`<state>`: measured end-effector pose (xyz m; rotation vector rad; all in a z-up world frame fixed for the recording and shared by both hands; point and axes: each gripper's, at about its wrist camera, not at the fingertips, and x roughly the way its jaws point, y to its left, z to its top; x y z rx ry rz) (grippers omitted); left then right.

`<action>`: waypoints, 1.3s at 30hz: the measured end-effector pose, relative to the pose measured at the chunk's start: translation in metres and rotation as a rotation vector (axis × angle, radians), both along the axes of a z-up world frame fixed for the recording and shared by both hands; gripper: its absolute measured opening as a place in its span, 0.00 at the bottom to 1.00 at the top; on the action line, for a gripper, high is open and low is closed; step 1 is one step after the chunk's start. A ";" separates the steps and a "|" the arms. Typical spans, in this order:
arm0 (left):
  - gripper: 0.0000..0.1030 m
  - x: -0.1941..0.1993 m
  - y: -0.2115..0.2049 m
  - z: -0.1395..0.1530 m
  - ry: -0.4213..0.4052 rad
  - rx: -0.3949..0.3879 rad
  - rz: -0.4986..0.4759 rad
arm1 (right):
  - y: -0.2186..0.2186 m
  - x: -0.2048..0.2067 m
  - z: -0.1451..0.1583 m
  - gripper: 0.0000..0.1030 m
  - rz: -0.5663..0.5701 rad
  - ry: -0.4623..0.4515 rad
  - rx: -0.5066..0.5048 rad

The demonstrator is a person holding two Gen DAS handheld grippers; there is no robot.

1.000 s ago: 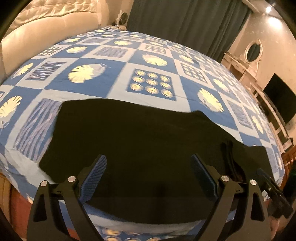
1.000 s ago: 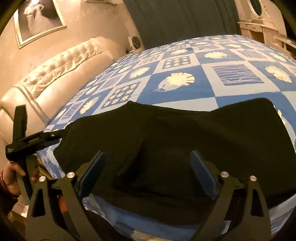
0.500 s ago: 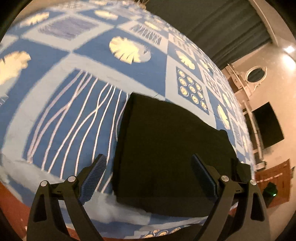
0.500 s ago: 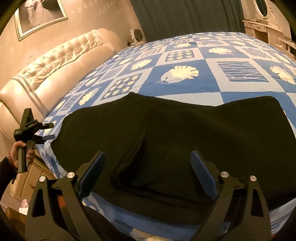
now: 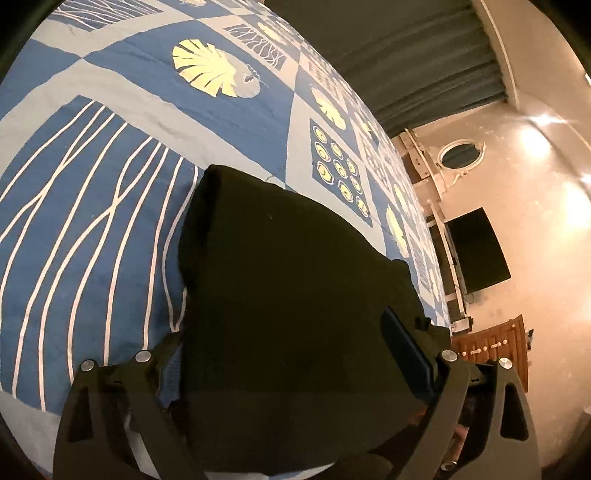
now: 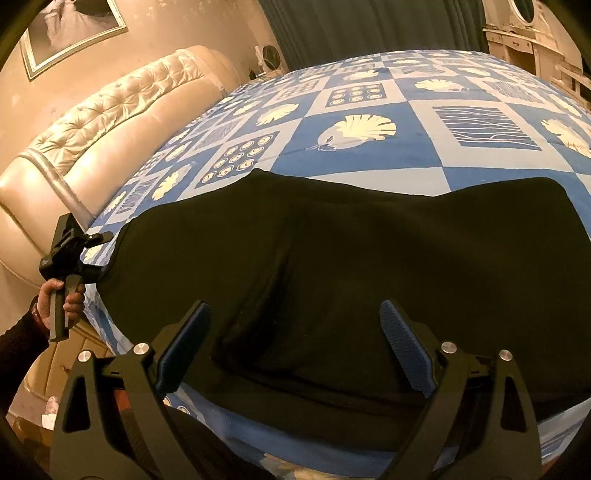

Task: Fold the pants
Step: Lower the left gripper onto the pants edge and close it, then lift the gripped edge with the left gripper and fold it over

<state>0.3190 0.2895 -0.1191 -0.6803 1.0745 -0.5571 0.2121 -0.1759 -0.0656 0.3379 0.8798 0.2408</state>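
Two grippers are in play over one pair of black pants (image 6: 351, 266) lying flat on a bed (image 6: 369, 155) with a blue and white patchwork cover.

Left gripper (image 5: 295, 358): its fingers (image 5: 406, 354) are spread wide and the near end of the pants lies between them, the left finger partly hidden under the cloth edge. Nothing is pinched. From this side the garment's long axis runs straight ahead of the fingers, away toward the far right. In the right wrist view the same gripper (image 6: 79, 254) sits at the left end of the pants, touching or just beside the edge; which, I cannot tell.

Right gripper (image 6: 295, 347): fingers spread, holding nothing, hovering over the near long edge about mid-length. Here the long axis runs crosswise, left to right ahead of the fingers.

Judgement: the left gripper is the nearer to a grip, being already astride the end; the coming move probably turns on closing there and carrying that end along the long axis toward the far end.

Surface: soft quilted cover, mildly creased. Room: padded cream headboard (image 6: 110, 122) beyond the left end, dark curtains (image 6: 369, 26) ahead, a framed picture (image 6: 70, 29) on the wall.
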 end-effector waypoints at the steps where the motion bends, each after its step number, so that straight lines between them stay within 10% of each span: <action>1: 0.88 0.001 -0.001 0.000 -0.003 0.009 -0.006 | 0.000 0.000 0.000 0.90 0.000 0.002 0.001; 7: 0.85 -0.005 -0.007 0.003 -0.030 0.075 -0.004 | 0.001 0.001 -0.001 0.90 -0.001 0.009 -0.002; 13: 0.30 -0.008 0.003 -0.004 0.020 0.144 0.039 | 0.000 0.001 -0.002 0.90 -0.001 0.012 -0.001; 28: 0.17 -0.020 -0.019 0.060 -0.068 0.110 0.083 | -0.006 0.000 -0.001 0.90 -0.015 -0.005 0.010; 39: 0.17 -0.031 -0.118 0.155 -0.243 0.110 -0.067 | -0.015 -0.006 0.006 0.90 -0.047 -0.045 0.037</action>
